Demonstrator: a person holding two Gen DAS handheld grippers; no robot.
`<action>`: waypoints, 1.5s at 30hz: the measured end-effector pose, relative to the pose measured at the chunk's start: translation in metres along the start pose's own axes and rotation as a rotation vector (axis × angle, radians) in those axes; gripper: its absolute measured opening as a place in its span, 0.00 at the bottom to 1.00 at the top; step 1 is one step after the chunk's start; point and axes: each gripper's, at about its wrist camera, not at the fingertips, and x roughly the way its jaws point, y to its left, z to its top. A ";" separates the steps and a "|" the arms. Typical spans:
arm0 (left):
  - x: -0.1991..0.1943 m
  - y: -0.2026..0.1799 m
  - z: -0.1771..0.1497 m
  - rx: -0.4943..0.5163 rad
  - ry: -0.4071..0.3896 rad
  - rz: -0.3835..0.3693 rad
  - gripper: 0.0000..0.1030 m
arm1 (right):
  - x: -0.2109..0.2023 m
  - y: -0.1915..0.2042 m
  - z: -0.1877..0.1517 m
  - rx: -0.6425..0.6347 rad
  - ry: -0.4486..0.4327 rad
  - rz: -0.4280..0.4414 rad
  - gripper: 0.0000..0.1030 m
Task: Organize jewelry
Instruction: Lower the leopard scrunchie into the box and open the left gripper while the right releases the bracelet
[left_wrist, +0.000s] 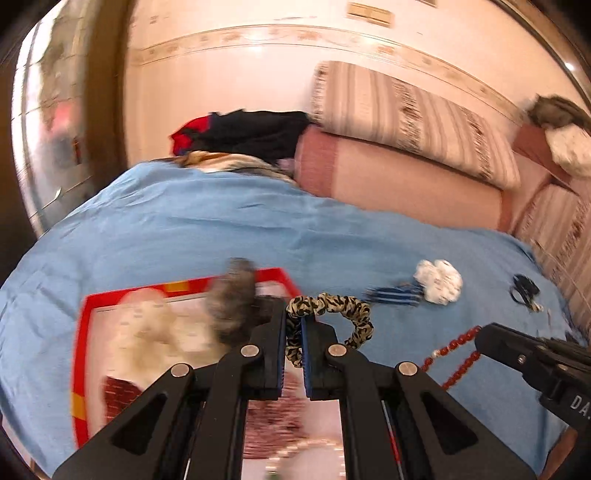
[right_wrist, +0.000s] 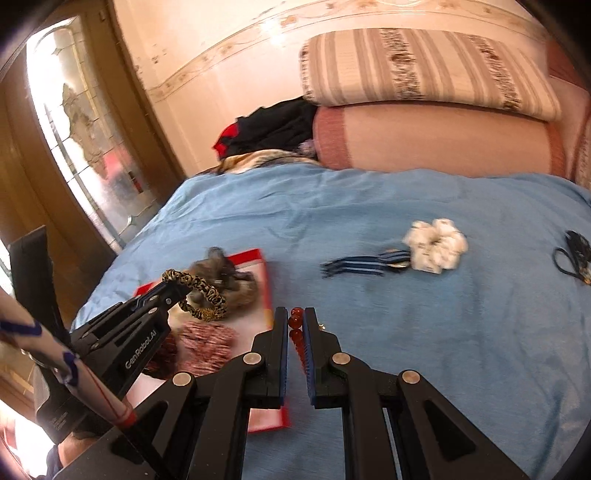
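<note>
Carrying two pieces toward the red-rimmed tray (left_wrist: 83, 332) at the left of the blue bedspread (left_wrist: 184, 229), already loaded with a fluffy cream scrunchie (left_wrist: 147, 332), a grey furry one (left_wrist: 232, 302) and a pink patterned one (right_wrist: 207, 341). Left gripper (left_wrist: 293, 332): jaws pinching the leopard-print scrunchie (left_wrist: 332, 306), loop hanging free beyond the tips, just over the tray's right edge. Best lowered over a bare patch of the tray before letting go, so the loop lands inside the rim and not across it. Right gripper (right_wrist: 296, 328): jaws pressed on the red bead necklace (right_wrist: 295, 321), strand trailing toward the bed. Worth lifting enough that the beads clear the bedspread and the tray rim, then laying them down slowly to avoid tangling. Further right, lying loose on the bed: blue striped hair clip (right_wrist: 354, 267), white scrunchie (right_wrist: 436, 245), black hair tie (right_wrist: 570, 254).
</note>
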 end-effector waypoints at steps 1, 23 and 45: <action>-0.001 0.008 0.001 -0.013 -0.001 0.012 0.07 | 0.004 0.008 0.002 -0.007 0.008 0.015 0.08; 0.026 0.147 -0.013 -0.252 0.171 0.243 0.07 | 0.104 0.114 0.007 -0.079 0.140 0.189 0.08; 0.027 0.134 -0.020 -0.203 0.227 0.285 0.49 | 0.110 0.073 -0.038 -0.053 0.266 0.133 0.12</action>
